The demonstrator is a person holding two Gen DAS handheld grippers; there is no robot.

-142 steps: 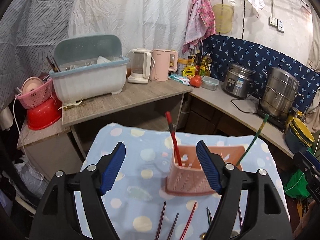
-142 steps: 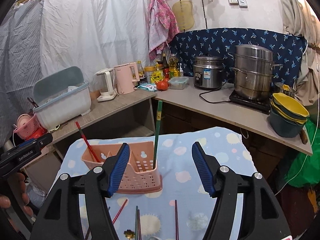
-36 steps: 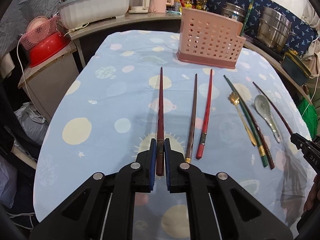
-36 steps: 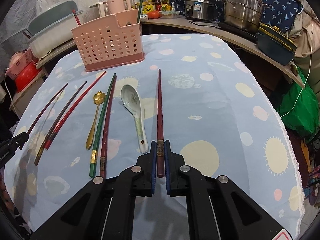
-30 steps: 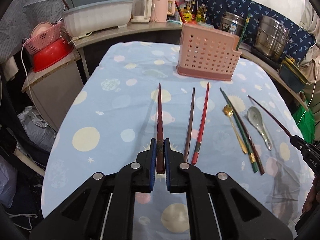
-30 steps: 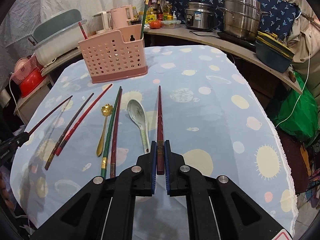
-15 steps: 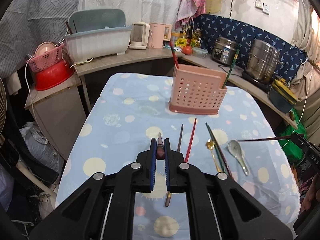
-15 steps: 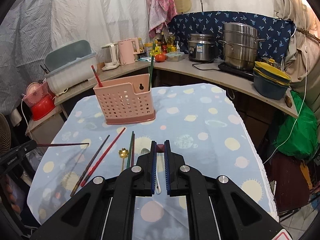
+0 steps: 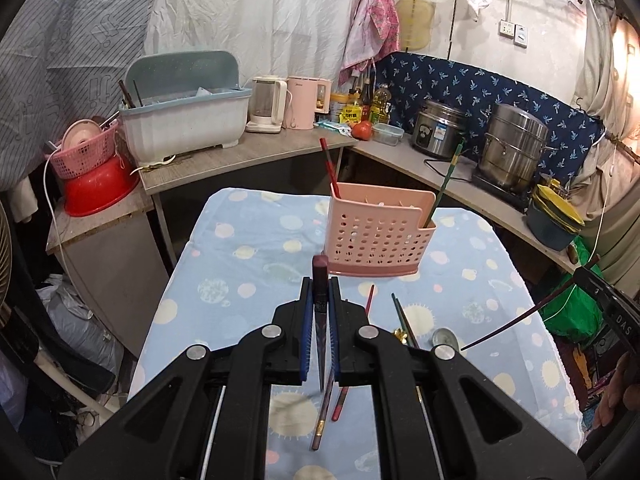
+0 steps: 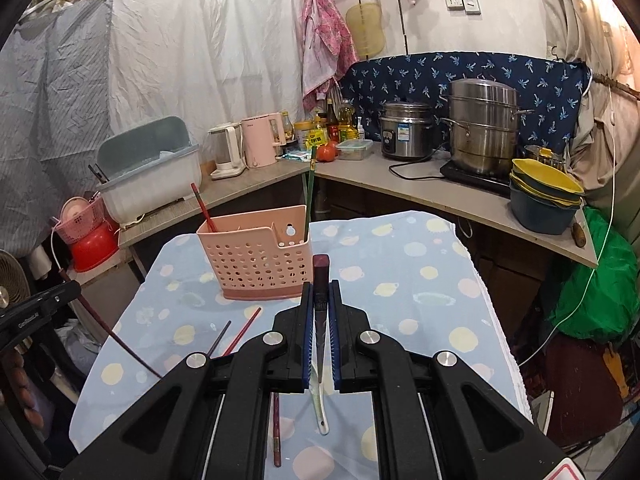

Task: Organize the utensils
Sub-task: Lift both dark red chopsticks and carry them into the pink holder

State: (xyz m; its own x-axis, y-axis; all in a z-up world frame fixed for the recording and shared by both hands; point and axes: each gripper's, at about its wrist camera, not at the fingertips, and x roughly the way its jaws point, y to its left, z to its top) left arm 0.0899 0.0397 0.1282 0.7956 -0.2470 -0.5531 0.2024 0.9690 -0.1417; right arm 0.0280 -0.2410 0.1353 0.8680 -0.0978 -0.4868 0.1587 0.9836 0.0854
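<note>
Dark-red chopsticks (image 9: 320, 300) (image 10: 321, 280) are clamped by the left gripper (image 9: 320, 312) and right gripper (image 10: 321, 312), held clear for the pink basket (image 9: 378, 232) near the table's far edge.

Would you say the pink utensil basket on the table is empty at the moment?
No: the pink utensil basket already holds a red chopstick at one end and a green chopstick at the other, both standing above its rim.

caddy (image 9: 380, 236) on table (image 9: 240, 248); two chopsticks (image 9: 329, 168) in caddy; loose utensils (image 9: 370, 300) before it; counter (image 9: 248, 156) behind.
</note>
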